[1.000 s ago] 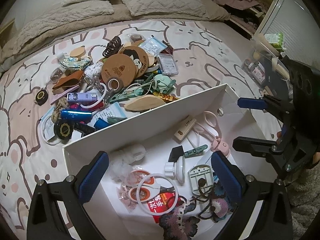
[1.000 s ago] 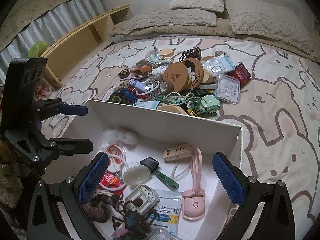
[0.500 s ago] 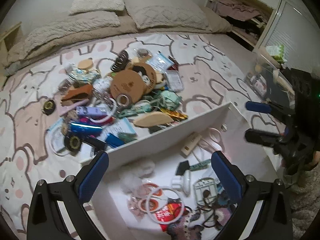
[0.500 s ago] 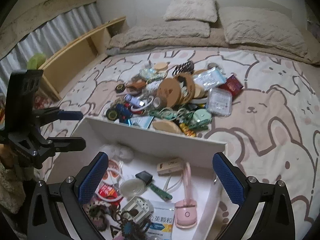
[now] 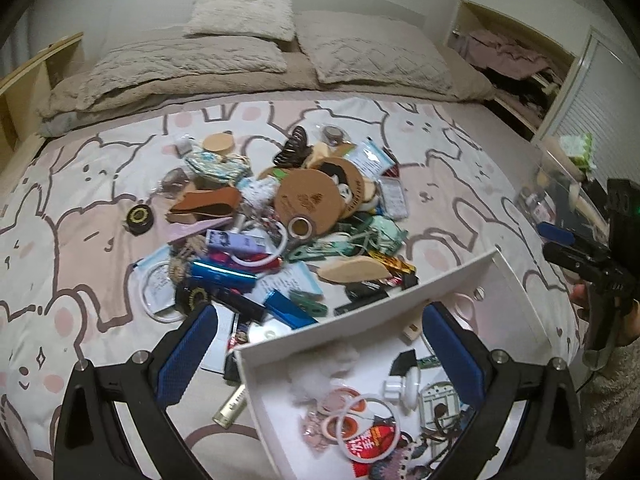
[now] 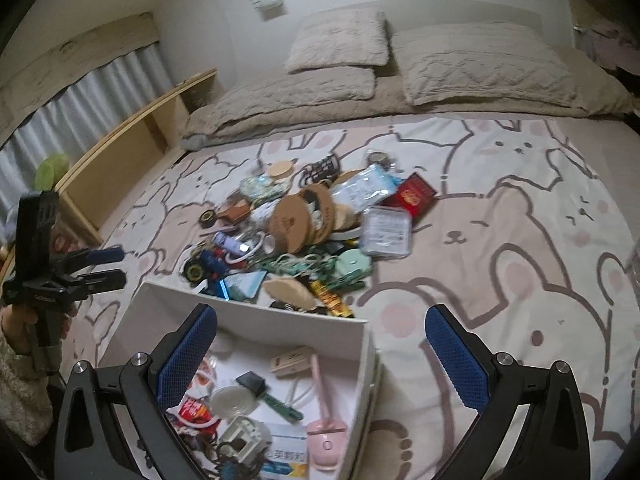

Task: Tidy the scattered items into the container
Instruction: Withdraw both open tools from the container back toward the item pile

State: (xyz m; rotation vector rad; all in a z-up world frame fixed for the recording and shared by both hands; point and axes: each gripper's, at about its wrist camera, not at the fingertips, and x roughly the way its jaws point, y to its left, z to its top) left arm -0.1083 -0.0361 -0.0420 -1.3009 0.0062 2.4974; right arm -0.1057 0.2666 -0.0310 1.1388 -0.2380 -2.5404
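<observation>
I have both claws up above the near edge of the bed (image 6: pixel 520 216), and both are released with nothing between their blue pads. My left claw (image 5: pixel 320 356) hangs over the near left corner of the white container (image 5: pixel 360 320), one finger over the bedspread and the other over the container's inside. My right claw (image 6: pixel 320 356) sits over the container's right wall (image 6: pixel 362 396), its left finger above the contents and its right finger above the bare bunny-print sheet.

The container rests on the bed at my near side and already holds a mix of small things: a pink handheld fan (image 6: pixel 326 436), a green-handled tool (image 6: pixel 280 404), a white ring (image 5: pixel 368 428) and a tuft of white fluff (image 5: pixel 332 360).

The scattered pile (image 5: pixel 280 224) lies just beyond the container's far wall, in the middle of the bed. In it I can pick out a round cork coaster (image 5: pixel 310 202), a shiny blue tube (image 5: pixel 222 274), a lilac device (image 5: pixel 236 242), a black hair claw clip (image 5: pixel 294 148) and a red packet (image 6: pixel 414 196). A gold tube (image 5: pixel 234 404) lies on the sheet just beside the container's left wall.

From each wrist view I see the other claw off to the side, gripped in a hand (image 6: pixel 24 320).
</observation>
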